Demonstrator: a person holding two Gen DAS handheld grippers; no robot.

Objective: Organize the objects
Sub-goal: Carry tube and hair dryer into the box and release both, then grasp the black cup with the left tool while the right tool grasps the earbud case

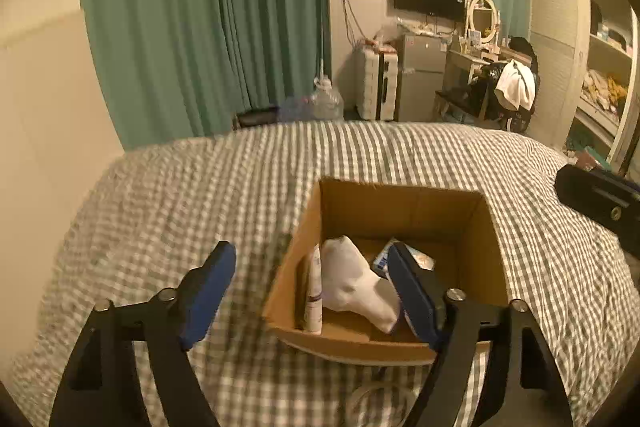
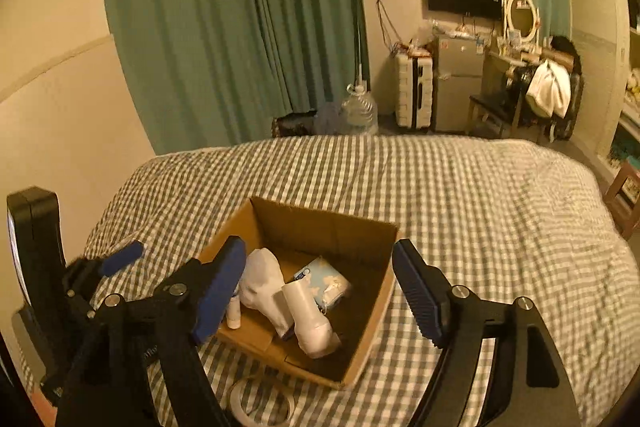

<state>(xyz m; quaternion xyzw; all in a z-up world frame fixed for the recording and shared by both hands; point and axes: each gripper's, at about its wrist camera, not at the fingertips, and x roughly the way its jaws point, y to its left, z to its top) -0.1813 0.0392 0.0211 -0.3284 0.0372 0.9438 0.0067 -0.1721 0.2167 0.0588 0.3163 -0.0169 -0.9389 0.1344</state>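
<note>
An open cardboard box [image 1: 404,205] [image 2: 320,223] sits on the checked bed cover. Inside lie white socks [image 1: 352,279] [image 2: 264,283], a second white sock [image 2: 310,319], a slim white tube [image 1: 313,291] [image 2: 234,313] and a light blue packet [image 1: 382,259] [image 2: 324,277]. My left gripper [image 1: 310,293] is open and empty, hovering over the box's near left side. My right gripper [image 2: 320,293] is open and empty above the box. The left gripper also shows at the left edge of the right wrist view [image 2: 120,259].
A roll of clear tape [image 2: 260,403] [image 1: 376,403] lies on the bed in front of the box. The checked bed cover [image 1: 200,187] [image 2: 480,207] spreads all round. Behind are green curtains [image 1: 208,19], a water jug [image 2: 358,111], a suitcase, fridge and desk.
</note>
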